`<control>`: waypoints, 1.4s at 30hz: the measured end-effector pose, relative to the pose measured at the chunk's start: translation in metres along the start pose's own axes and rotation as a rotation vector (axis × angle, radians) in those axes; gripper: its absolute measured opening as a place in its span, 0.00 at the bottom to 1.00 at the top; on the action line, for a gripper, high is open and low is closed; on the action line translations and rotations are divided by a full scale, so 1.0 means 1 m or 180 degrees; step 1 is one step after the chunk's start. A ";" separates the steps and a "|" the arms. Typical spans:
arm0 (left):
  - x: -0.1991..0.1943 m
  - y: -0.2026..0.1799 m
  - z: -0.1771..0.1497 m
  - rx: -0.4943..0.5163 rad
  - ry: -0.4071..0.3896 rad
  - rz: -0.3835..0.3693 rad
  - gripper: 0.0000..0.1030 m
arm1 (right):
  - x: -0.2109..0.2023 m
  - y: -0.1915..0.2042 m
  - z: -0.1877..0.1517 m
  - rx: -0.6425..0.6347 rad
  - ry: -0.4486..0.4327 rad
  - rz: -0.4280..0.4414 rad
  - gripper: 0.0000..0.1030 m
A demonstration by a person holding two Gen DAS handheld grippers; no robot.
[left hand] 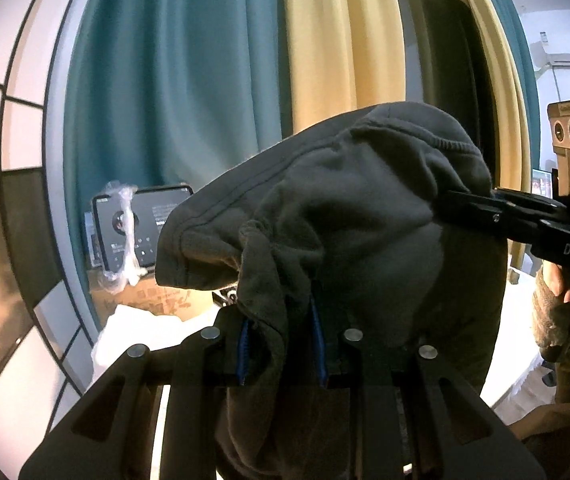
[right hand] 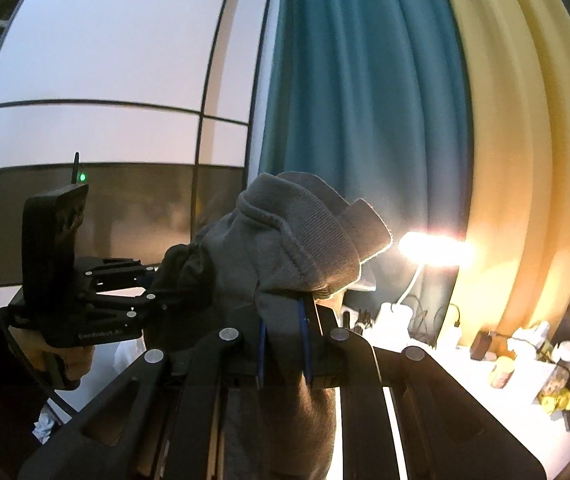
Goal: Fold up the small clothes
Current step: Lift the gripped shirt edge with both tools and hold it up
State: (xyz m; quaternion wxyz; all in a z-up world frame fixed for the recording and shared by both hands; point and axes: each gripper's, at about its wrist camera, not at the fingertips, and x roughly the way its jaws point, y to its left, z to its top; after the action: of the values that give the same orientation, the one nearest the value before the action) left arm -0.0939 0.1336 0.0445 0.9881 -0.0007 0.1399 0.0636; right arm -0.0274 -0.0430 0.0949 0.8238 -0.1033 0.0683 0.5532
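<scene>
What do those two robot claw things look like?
Both grippers are flat black frames with round silver rivets and blue finger pads. The right gripper has white "DAS" lettering, the left gripper a "Genrobot AI" label. A brown knit sleeve shows behind the right one.

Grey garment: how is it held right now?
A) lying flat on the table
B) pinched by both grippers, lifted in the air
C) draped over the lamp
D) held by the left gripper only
B: the grey garment hangs between the left gripper and right gripper, each clamped on its cloth.

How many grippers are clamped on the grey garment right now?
2. The left gripper pinches one bunched edge of the grey garment; the right gripper clamps its ribbed edge.
</scene>
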 end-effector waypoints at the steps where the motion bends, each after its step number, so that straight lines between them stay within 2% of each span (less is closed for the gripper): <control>1: 0.002 0.001 -0.002 -0.0005 0.0021 -0.0007 0.22 | 0.003 -0.001 -0.002 0.0021 0.0028 -0.0007 0.14; 23: 0.094 -0.011 -0.009 -0.0028 0.0443 -0.0355 0.22 | 0.048 -0.077 -0.054 0.0572 0.0451 -0.0319 0.14; 42: 0.173 0.010 -0.036 -0.0153 0.0973 -0.0479 0.22 | 0.134 -0.130 -0.097 0.0908 0.0934 -0.0369 0.14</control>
State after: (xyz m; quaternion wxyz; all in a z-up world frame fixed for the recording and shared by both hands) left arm 0.0594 0.1647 -0.0380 0.9570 -0.0445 0.2866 -0.0082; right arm 0.1442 0.0053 -0.0173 0.8417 -0.0689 0.2592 0.4687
